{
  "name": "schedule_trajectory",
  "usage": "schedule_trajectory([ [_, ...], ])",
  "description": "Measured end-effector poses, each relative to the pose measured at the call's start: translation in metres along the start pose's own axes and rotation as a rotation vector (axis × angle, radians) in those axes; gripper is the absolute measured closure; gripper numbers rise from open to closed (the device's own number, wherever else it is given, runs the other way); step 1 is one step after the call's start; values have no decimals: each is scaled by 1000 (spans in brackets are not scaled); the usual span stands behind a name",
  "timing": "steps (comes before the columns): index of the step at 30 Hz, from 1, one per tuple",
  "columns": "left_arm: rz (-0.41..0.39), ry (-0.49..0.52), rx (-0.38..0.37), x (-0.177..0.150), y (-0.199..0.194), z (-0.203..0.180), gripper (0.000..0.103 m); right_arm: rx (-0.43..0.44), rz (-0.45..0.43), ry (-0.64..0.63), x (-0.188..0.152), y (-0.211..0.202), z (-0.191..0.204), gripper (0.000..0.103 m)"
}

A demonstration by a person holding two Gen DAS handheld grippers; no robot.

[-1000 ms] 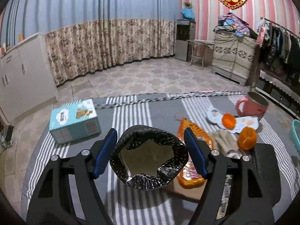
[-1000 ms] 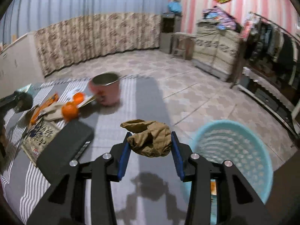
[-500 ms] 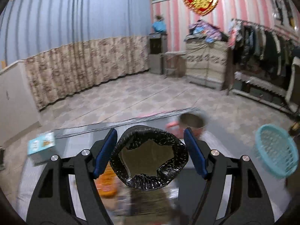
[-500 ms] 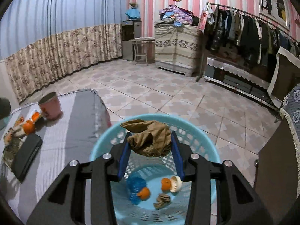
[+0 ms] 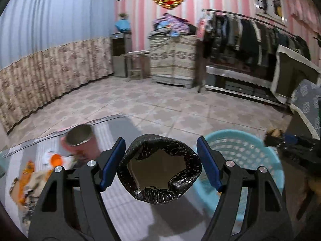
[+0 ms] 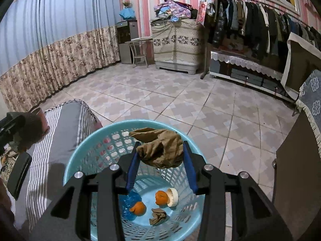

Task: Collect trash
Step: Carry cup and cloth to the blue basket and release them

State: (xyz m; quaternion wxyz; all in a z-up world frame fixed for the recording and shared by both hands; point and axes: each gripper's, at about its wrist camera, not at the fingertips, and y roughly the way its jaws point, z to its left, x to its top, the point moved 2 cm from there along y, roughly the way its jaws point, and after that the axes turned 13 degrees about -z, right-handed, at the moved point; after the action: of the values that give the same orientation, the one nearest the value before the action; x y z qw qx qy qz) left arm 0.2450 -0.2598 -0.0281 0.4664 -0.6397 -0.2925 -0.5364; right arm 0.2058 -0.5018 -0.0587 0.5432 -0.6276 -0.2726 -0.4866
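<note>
My right gripper [image 6: 161,158] is shut on a crumpled brown paper wad [image 6: 160,148] and holds it over the light blue trash basket [image 6: 86,146]. Orange peels [image 6: 138,208], a blue wrapper and a small brown scrap lie in the basket. My left gripper [image 5: 160,160] is shut on a crushed black paper cup [image 5: 158,168], above the table's right end, just left of the basket [image 5: 244,150]. More trash, orange peel [image 5: 56,159] and wrappers, lies on the striped tablecloth at far left.
A pink metal mug [image 5: 80,140] stands on the table. A black flat case [image 6: 19,172] lies on the cloth near the table edge. A dark cabinet [image 6: 297,170] stands right of the basket. Tiled floor lies beyond.
Both grippers swung right. The right one carried the brown wad from over the table to above the basket. The left one brought the black cup from mid-table to the basket's side.
</note>
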Motion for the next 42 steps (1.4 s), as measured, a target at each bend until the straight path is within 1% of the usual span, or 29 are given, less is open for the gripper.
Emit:
schedule_trajectory([
  [3, 7, 3, -53, -1, 14, -32, 31, -15, -7, 19, 1, -1, -10, 62],
  [8, 21, 19, -103, -1, 31, -60, 31, -24, -16, 55, 4, -1, -23, 62],
  [10, 33, 15, -131, -1, 40, -67, 31, -24, -13, 60, 3, 0, -25, 62],
  [16, 64, -18, -163, -2, 47, -67, 29, -11, -13, 48, 0, 2, -20, 62],
  [20, 47, -11, -127, 4, 42, -58, 17, -5, 2, 31, -6, 5, -17, 62],
  [21, 40, -4, -110, 5, 39, -54, 14, -3, 7, 28, -7, 6, -15, 62],
  [24, 19, 14, -45, 6, 27, -34, 9, 9, 25, 20, -11, 9, -7, 62],
  [27, 21, 7, -8, 4, 17, -14, 7, 30, 38, 5, -14, 11, 5, 62],
  [29, 23, 0, 29, 1, 9, 4, 6, 41, 44, -12, -16, 12, 14, 61],
  [31, 32, -10, 55, 0, 4, 19, 6, 46, 49, -22, -17, 12, 21, 59],
  [33, 38, -16, 80, -2, 0, 33, 6, 59, 45, -19, -17, 10, 27, 49],
  [34, 39, -19, 96, -3, -4, 42, 6, 61, 36, -17, -16, 8, 28, 32],
  [35, 41, -22, 109, -3, -7, 49, 6, 51, 19, -20, -15, 5, 30, 19],
  [38, 44, -35, 152, -6, -18, 76, 6, 28, -3, -35, -13, 1, 32, 9],
  [40, 45, -37, 186, -9, -24, 93, 6, 19, -8, -42, -13, 1, 34, 7],
  [42, 52, -36, 229, -14, -30, 113, 6, 11, -4, -58, -14, 2, 38, 7],
])
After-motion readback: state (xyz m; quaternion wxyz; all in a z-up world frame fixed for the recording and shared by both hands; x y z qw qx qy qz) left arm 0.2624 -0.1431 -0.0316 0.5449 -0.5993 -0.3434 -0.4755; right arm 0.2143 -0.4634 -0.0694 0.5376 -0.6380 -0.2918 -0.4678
